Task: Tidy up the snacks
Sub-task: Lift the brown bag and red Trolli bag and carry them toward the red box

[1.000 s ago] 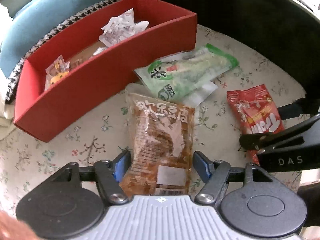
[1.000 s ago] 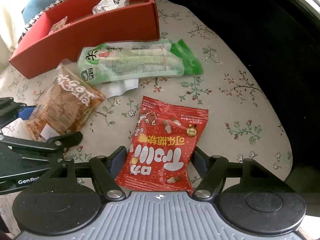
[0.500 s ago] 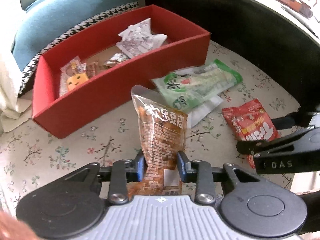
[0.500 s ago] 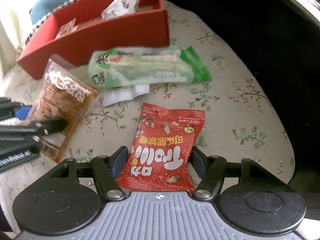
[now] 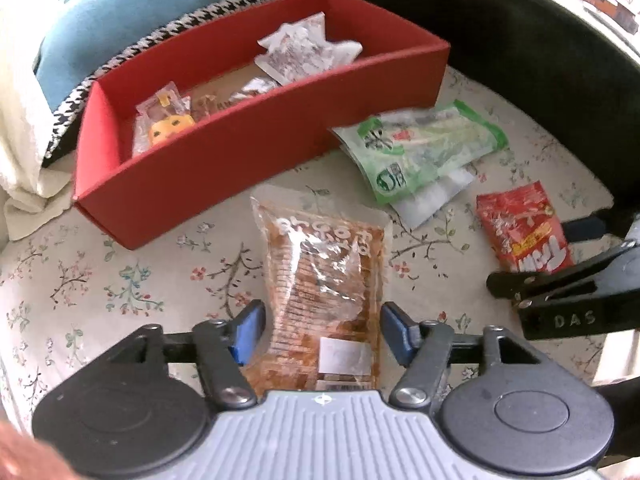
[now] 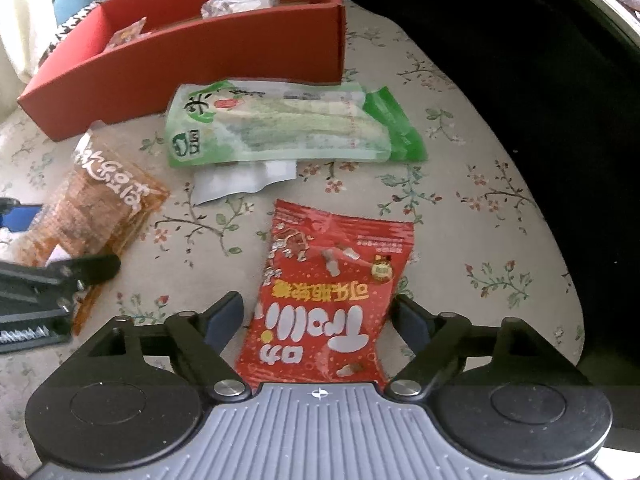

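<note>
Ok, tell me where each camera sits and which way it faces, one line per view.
Left wrist: sits on the left gripper, looking steeply down along its open blue-padded fingers at the brown snack packet lying between them; the right gripper's black tip shows at the right edge.
Right wrist: sits on the right gripper, angled down at the red snack packet between its open fingers; the left gripper intrudes at left.
Shared: red box, green snack packet, floral cloth.

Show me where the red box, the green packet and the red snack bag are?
red box (image 5: 248, 152), left wrist view, on its front wall.
green packet (image 6: 280, 128), right wrist view, on its middle.
red snack bag (image 6: 324, 300), right wrist view, on its printed front.
</note>
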{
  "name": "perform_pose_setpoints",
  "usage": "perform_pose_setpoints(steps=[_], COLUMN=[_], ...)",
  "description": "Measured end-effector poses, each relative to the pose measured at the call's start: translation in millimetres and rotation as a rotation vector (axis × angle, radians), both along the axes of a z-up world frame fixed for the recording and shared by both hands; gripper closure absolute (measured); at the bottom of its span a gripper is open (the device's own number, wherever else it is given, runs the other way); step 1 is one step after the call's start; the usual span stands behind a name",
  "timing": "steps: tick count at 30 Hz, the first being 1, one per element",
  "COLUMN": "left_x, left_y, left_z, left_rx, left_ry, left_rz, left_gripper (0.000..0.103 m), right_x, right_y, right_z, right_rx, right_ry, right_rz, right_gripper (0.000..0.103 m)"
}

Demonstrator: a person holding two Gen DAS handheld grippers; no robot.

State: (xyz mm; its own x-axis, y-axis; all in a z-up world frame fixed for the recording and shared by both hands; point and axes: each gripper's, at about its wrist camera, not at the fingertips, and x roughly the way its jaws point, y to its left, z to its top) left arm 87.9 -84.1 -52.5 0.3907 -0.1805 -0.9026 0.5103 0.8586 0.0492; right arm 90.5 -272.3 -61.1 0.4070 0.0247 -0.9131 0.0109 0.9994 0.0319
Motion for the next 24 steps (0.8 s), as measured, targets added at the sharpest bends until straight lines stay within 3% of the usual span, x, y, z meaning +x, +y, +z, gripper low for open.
perform_pose_setpoints(steps=[2, 4, 5, 8, 12, 24], left_x=[-1, -2, -2, -4, -3, 3], left_y=[-4, -4, -2, 2, 9, 18], left_z=[-5, -6, -6, -1, 9, 36], left_rx=[0.02, 0.023, 0.016, -0.001, -0.039, -0.147], left_ry=[-0.009, -0.025, -0.021, -0.022, -0.017, -0.01], left_rz=[-0.007, -0.007, -0.003, 0.006, 0.027, 0.047], left_gripper=[0.039, 0.037, 0.04, 0.067, 0.078, 0.082], right_x=[1, 0, -2, -5, -5, -5], right_y=[-2, -2, -3, -9, -13, -14], right_z=[0, 0, 1, 4, 9, 39], right_rx=[0.002, -0.001, -0.001, 0.027, 0.076, 0.194], right_ry=[0.0, -0.004, -0.008, -0.021, -0.035, -0.126], right_rz=[-0.002, 0.003, 0.007, 0.003, -0.007, -0.01], right_gripper=[0.015, 0.021, 0.024, 0.034, 0.039, 0.04])
